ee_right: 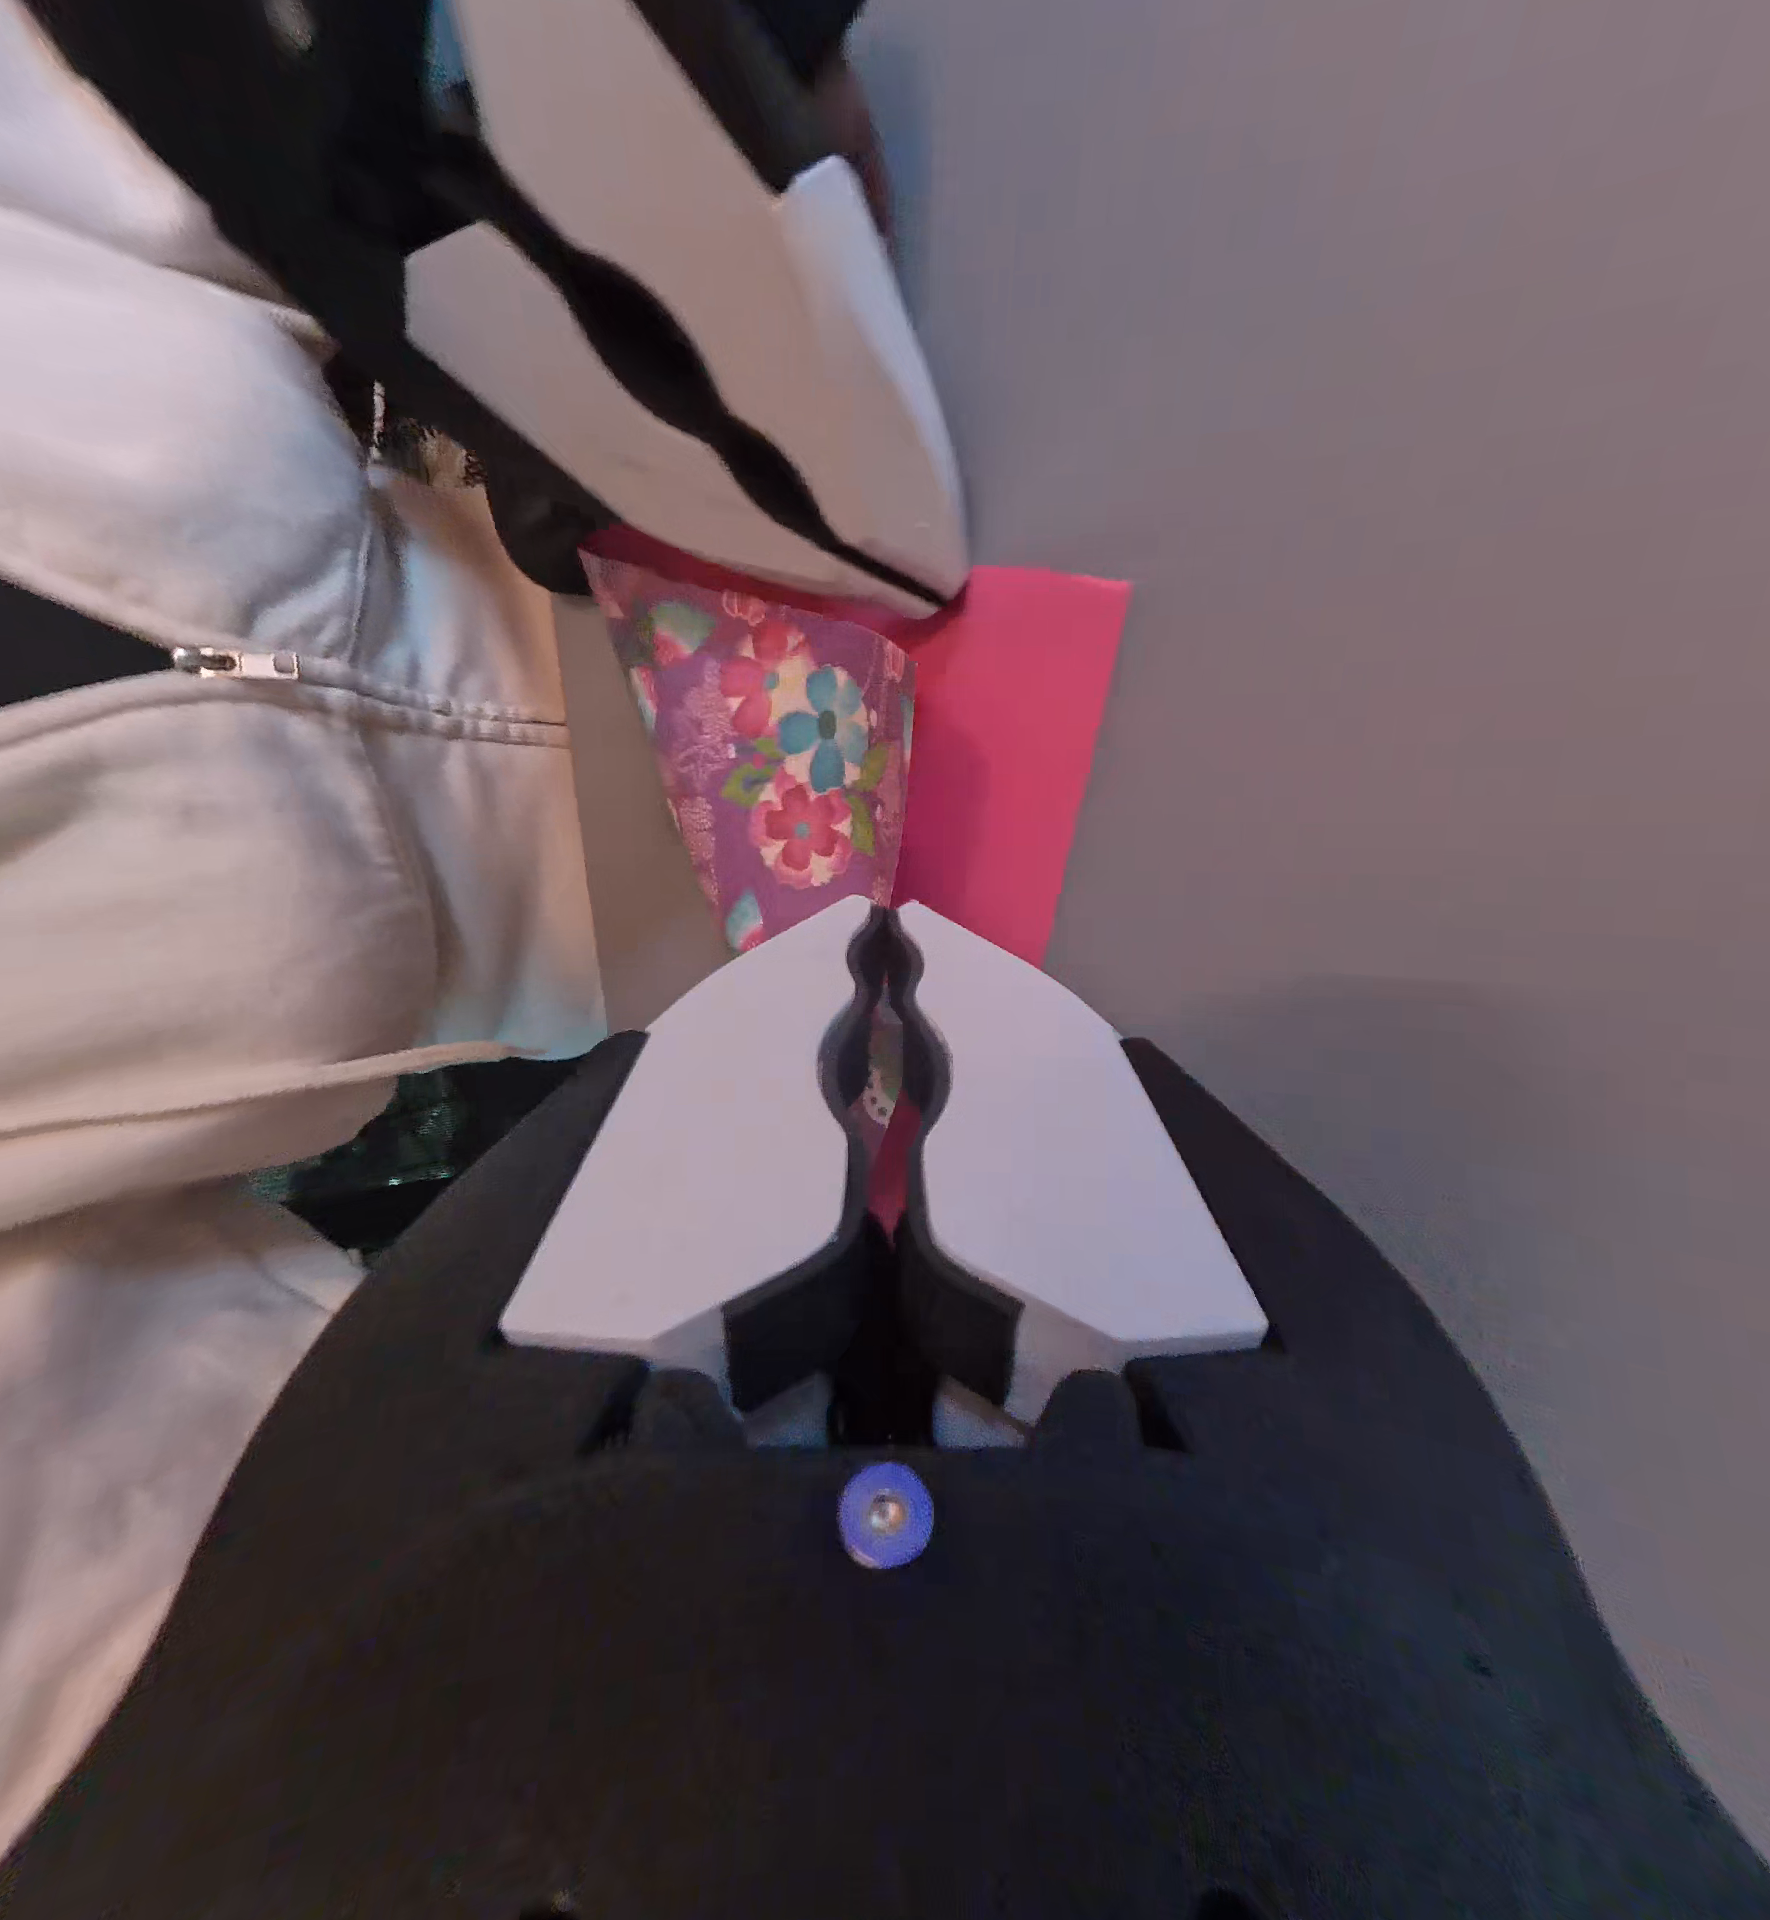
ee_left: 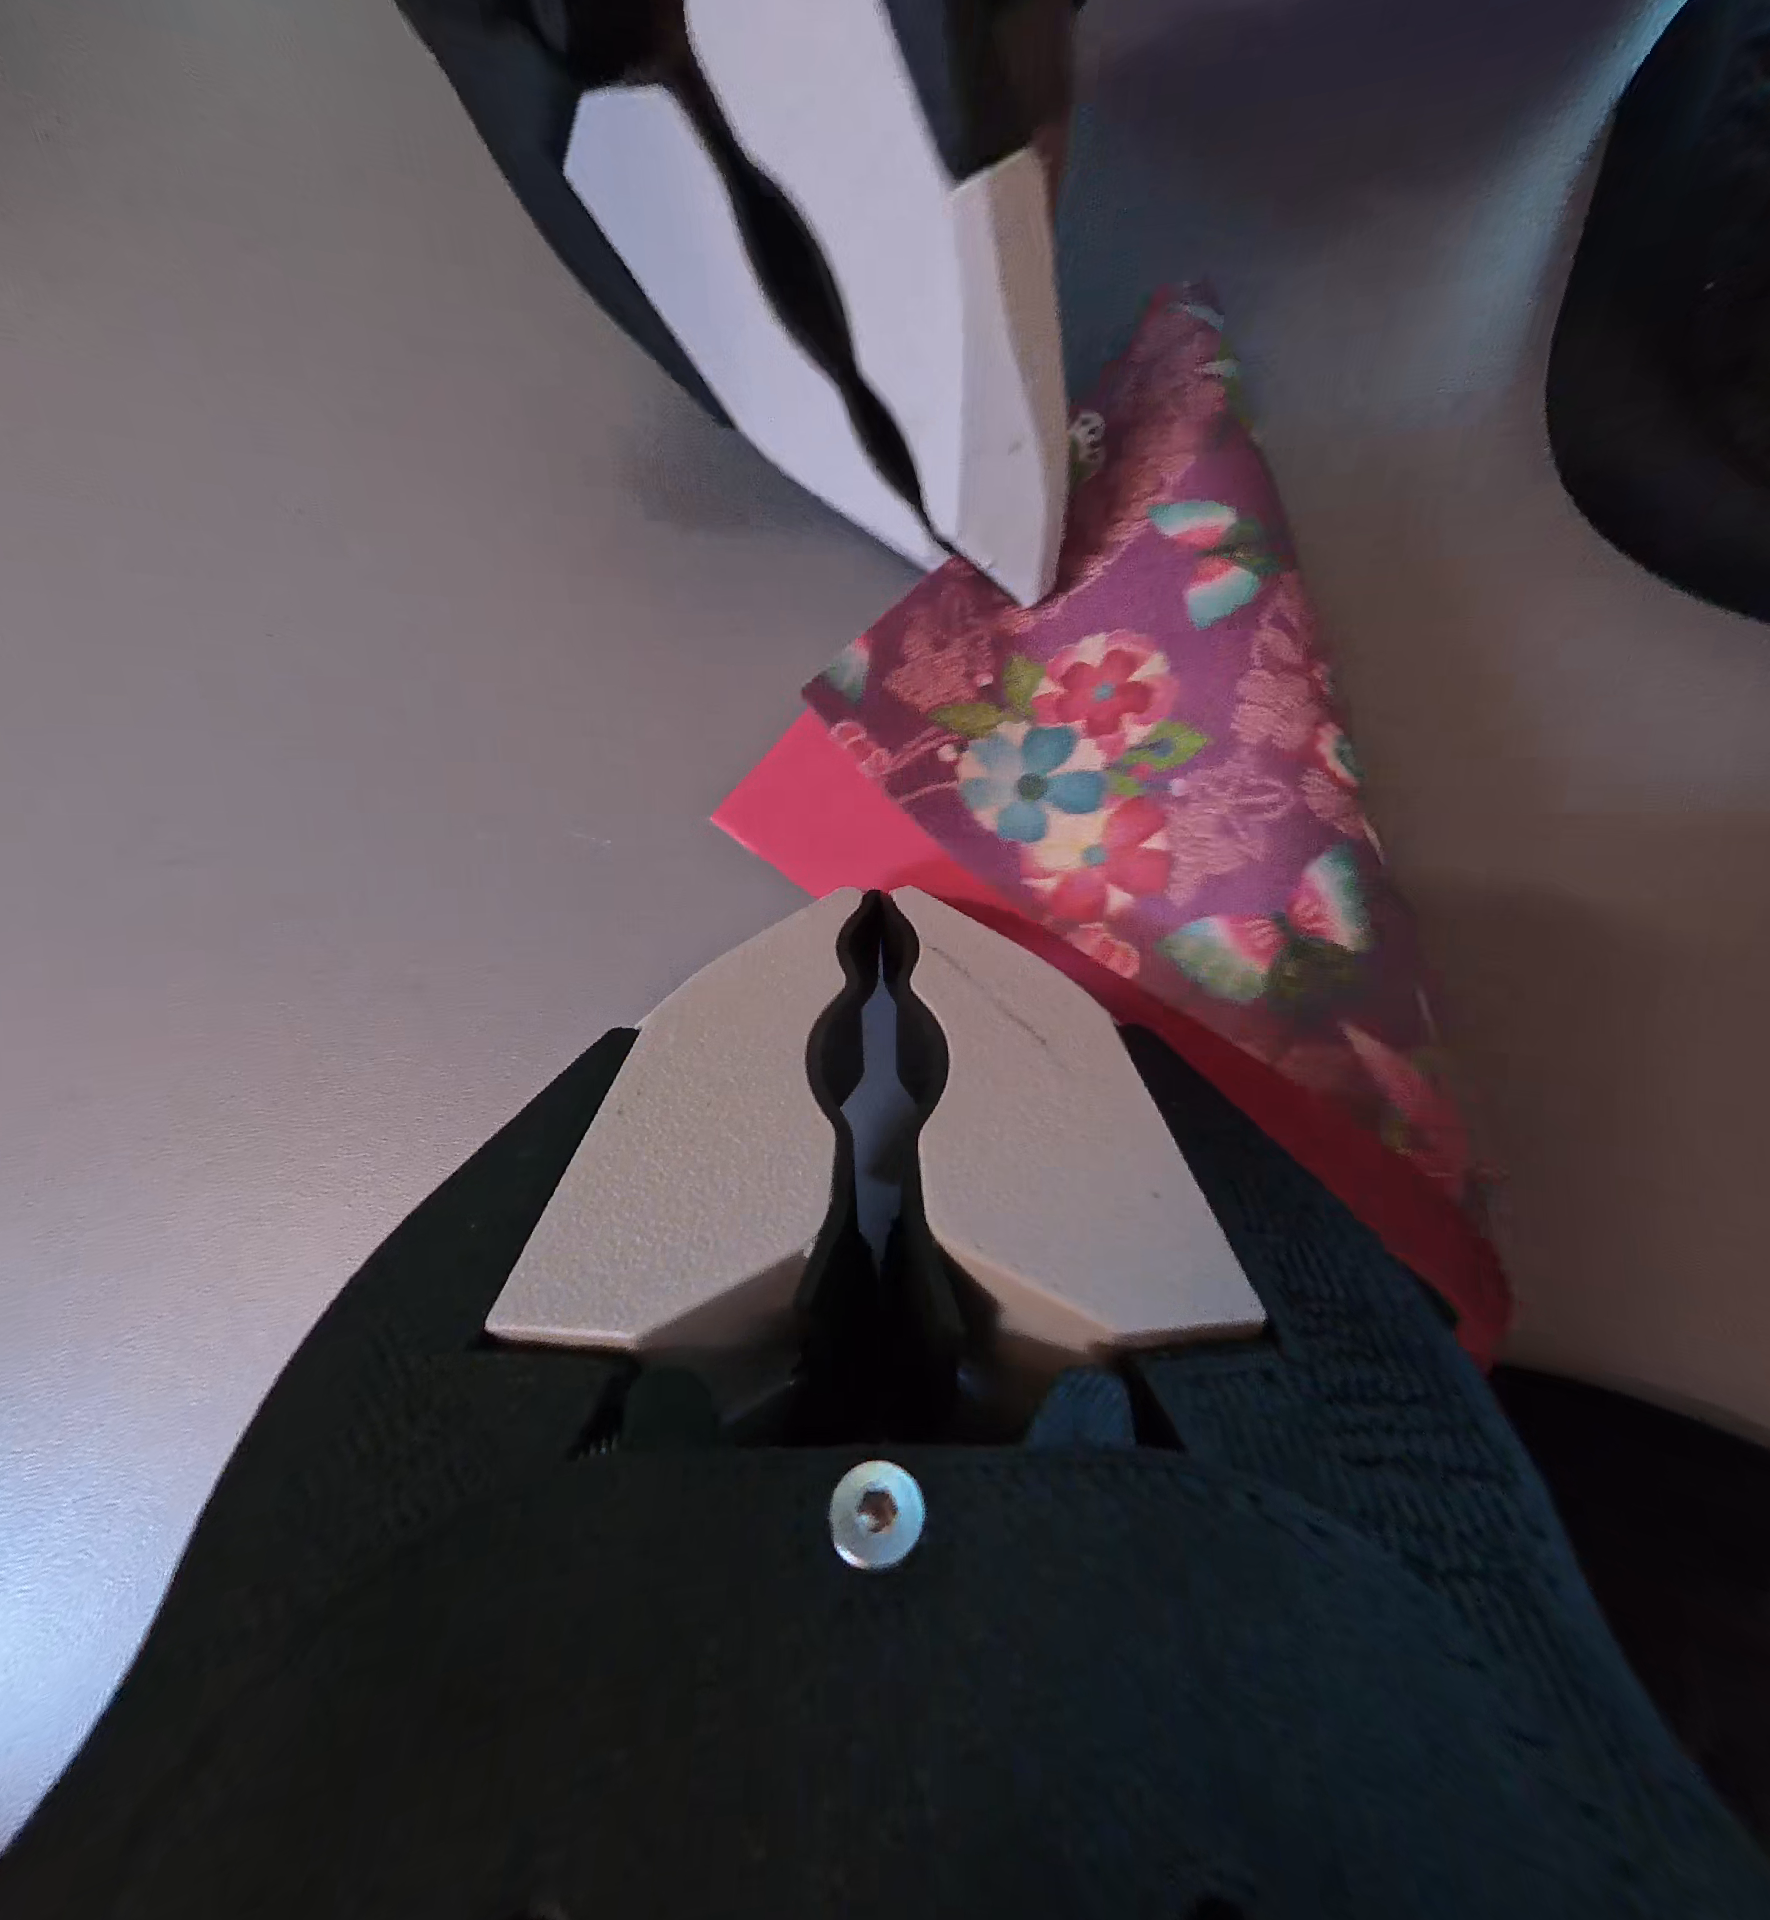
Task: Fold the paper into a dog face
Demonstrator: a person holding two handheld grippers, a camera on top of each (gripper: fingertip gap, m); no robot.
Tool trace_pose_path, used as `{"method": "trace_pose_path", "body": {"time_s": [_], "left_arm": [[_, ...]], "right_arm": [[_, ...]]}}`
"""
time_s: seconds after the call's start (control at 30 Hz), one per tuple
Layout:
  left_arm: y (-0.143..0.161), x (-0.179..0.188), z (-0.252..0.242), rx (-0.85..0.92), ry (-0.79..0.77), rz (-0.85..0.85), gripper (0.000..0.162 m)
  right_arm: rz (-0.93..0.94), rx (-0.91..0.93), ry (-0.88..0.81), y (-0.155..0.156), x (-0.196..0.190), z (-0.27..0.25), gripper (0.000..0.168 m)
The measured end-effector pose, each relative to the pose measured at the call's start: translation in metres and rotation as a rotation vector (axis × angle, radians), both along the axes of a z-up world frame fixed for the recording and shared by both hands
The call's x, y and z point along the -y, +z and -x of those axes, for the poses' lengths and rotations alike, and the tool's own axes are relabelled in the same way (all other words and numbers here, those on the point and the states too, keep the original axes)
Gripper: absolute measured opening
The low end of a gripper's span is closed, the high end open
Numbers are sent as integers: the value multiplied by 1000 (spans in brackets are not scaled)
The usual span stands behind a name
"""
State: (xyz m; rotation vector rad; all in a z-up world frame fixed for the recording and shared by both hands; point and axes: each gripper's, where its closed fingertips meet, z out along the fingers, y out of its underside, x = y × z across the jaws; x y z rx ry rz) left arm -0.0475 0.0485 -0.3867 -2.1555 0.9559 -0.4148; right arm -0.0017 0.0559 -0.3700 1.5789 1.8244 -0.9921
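Left tongs [ee_left: 876, 902]: tips drawn together with no gap seen at the very end; the plain pink side of the paper [ee_left: 1099, 769] meets them right at the tip. A pinch on the pink edge is judged likely, though the contact itself is hidden behind the tips. In the right wrist view these same tongs [ee_right: 938, 592] are seen farther off, pressed closed over the paper's far edge.

Right tongs [ee_right: 886, 912]: tips closed, with paper seen through the wavy slot between the pads, so a hold on the paper is judged. From the left wrist view they [ee_left: 985, 571] come down onto the upper part of the flowered flap.

Paper: held between the two tongs over a pale grey table [ee_left: 289, 623], partly folded, a purple flowered flap turned over the pink side. Whether any of it rests on the table cannot be told.

Step in hand, as judged: a flap being laid over and creased. To be done well, one corner should be kept pinned while the other is carried across; the edges should be lined up before any pressing; the crease should be run from the middle outward. Thin paper tears under a hard tug.

Count: two tongs, one sheet of paper, one table. A pale zipped jacket [ee_right: 185, 831] is noted at the left.
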Motion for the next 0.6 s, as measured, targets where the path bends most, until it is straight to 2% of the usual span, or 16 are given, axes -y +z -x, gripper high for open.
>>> {"method": "trace_pose_path", "body": {"time_s": [0.3, 0.6], "left_arm": [[0, 0, 0, 12, -7, 12, 1], [0, 0, 0, 28, -5, 27, 0]], "right_arm": [[7, 193, -32, -8, -5, 8, 0], [-149, 161, -42, -14, -10, 14, 0]]}}
